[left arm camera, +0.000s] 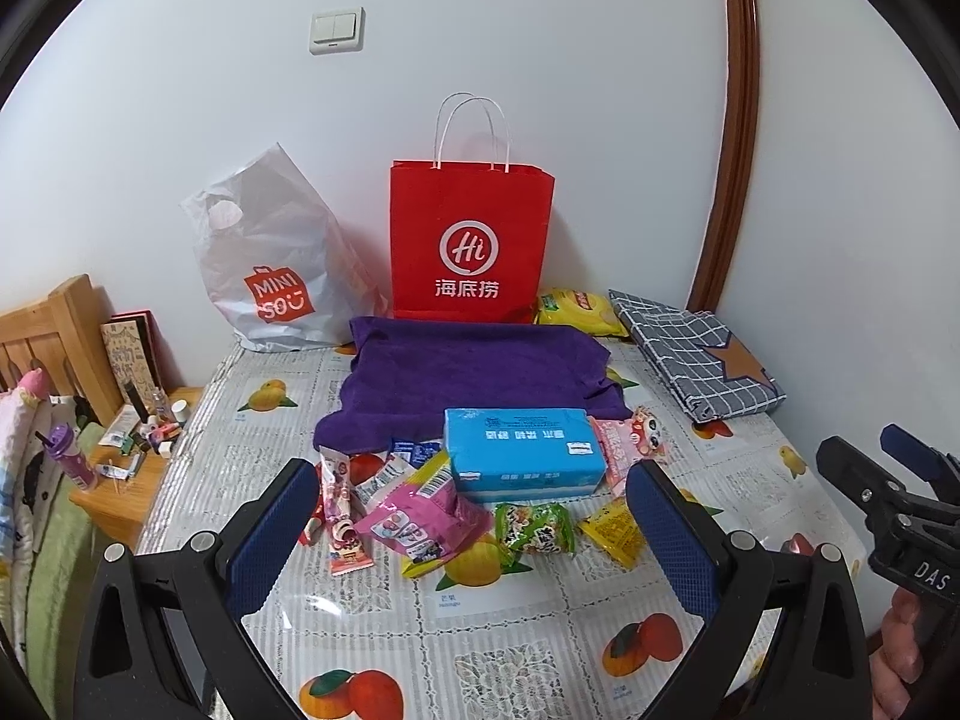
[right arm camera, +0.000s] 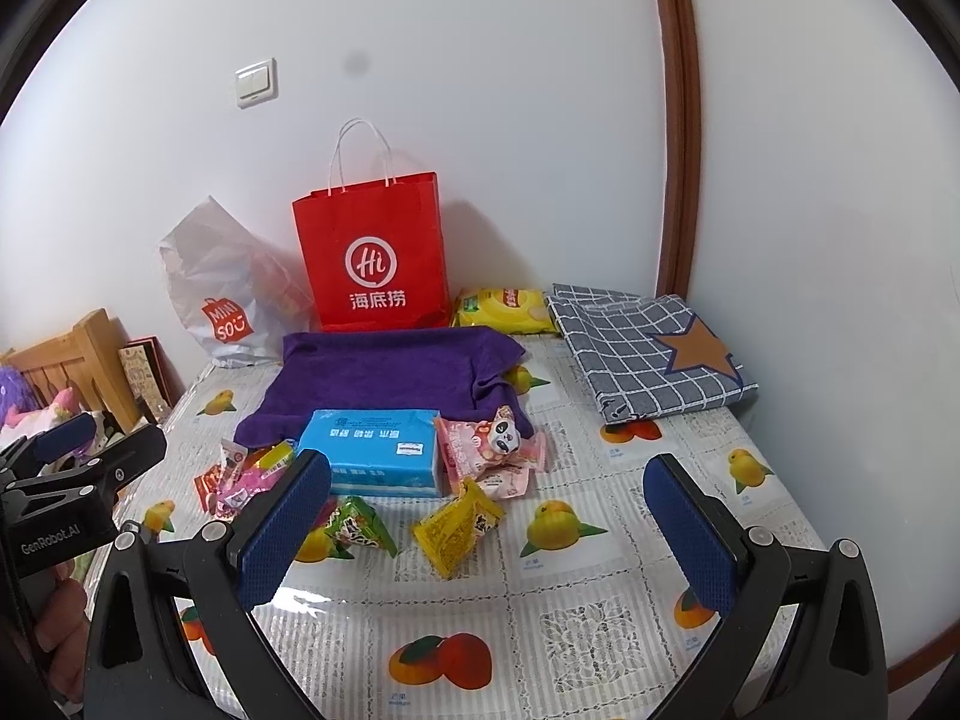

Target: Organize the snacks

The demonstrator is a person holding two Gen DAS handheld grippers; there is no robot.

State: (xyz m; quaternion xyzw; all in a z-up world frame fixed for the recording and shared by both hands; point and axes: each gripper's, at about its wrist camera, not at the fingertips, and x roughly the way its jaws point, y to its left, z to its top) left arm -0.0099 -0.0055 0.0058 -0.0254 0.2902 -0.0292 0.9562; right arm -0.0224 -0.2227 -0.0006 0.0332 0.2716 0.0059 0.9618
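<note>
The snacks lie in a little pile on the worktop [left arm camera: 540, 648], in front of the purple towel [left arm camera: 474, 372]. A blue box [left arm camera: 522, 456] sits in the middle, with small packets around it: a pink one [left arm camera: 420, 522], a green one [left arm camera: 534, 531] and a yellow one [right arm camera: 459, 525]. A red bag [left arm camera: 471, 240] stands by the wall.

The left hand-held gripper [left arm camera: 474, 546] is wide apart and holds nothing. The right hand-held gripper [right arm camera: 486, 534] is wide apart too, and empty.

I think the packets are light, crinkly and slippery, so pinch one across its puffy middle or by a flat end. The box looks stiffer; grab it across its short sides.
</note>
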